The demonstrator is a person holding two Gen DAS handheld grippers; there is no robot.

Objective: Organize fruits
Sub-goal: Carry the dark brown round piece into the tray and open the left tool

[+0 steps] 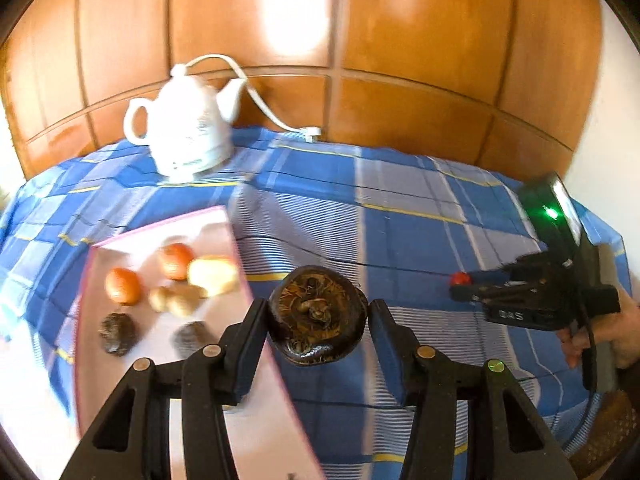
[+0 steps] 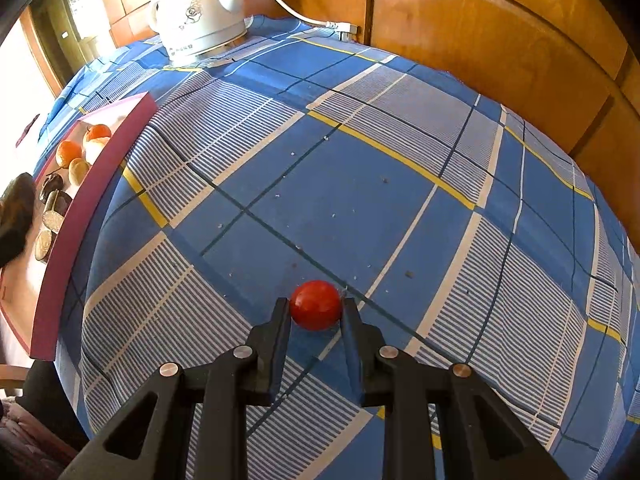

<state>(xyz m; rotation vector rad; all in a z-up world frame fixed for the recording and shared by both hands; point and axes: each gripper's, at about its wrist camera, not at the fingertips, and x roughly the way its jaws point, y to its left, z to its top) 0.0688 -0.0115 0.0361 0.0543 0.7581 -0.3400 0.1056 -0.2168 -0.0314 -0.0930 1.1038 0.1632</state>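
The left gripper (image 1: 318, 316) has its fingers (image 1: 250, 326) closed part way on a dark brown, round, wrinkly fruit (image 1: 318, 314). The fruit sits between the two black pads and is held up above the counter (image 1: 400, 240), just past the edge of the pink tray (image 1: 160, 232). It looks hard and dry, like a shell, so it should not squash. It looks light too. Its skin is bumpy, which helps the pads hold it. The fingers hold it across its wide middle, and that looks like the best place.

The right gripper (image 2: 316, 312) has its fingers (image 2: 280, 320) pulled in narrow on a small, shiny red ball-shaped fruit (image 2: 316, 305). It looks like a little tomato. It is low down, at the blue checked cloth on the counter; I cannot tell if it still touches the cloth. This one looks smooth and slippery, and I think it is soft inside, so a hard squeeze could burst it. A gentle hold on its two round sides is safest, because it could pop out forward.

Farther out, the pink tray lies on the left side of the counter. In it are two orange fruits (image 1: 122, 286), a pale yellow one (image 1: 212, 274), some small tan ones (image 1: 176, 300) and two dark ones (image 1: 117, 332). The tray still has bare room for more. A white teapot-shaped kettle (image 1: 184, 128) stands at the back, well apart from both fruits.
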